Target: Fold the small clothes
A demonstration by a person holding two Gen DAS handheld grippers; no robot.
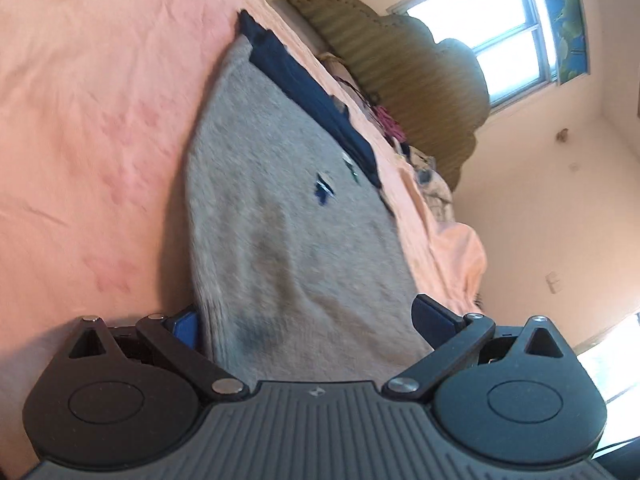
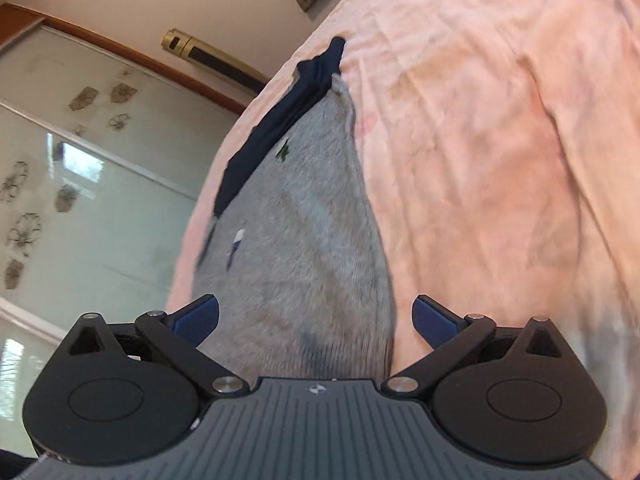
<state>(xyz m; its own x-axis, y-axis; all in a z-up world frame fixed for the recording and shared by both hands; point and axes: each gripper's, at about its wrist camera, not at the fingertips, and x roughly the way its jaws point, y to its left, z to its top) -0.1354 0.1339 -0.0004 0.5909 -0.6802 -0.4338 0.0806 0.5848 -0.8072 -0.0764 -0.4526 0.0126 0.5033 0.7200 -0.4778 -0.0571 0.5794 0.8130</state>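
Left tongs [image 1: 310, 320] spread wide, blue pads [image 1: 434, 316] apart, nothing pinched. Between them, running forward and away, a grey knitted garment [image 1: 288, 240] with a navy band [image 1: 308, 92] along its far right edge, flat on the pink bedsheet [image 1: 88, 140]. Right tongs [image 2: 314, 320] likewise parted, gripping nothing. Same grey knitted garment [image 2: 312, 248] straight ahead between the pads, navy band [image 2: 272, 132] at far left. Green padded headboard [image 1: 400, 64] and window [image 1: 492, 28] beyond, right of the left tongs.

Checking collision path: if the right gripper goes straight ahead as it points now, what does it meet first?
Probably the grey sock: it lies between the open right gripper fingers and runs ahead over the pink bedsheet. Depth is unclear.
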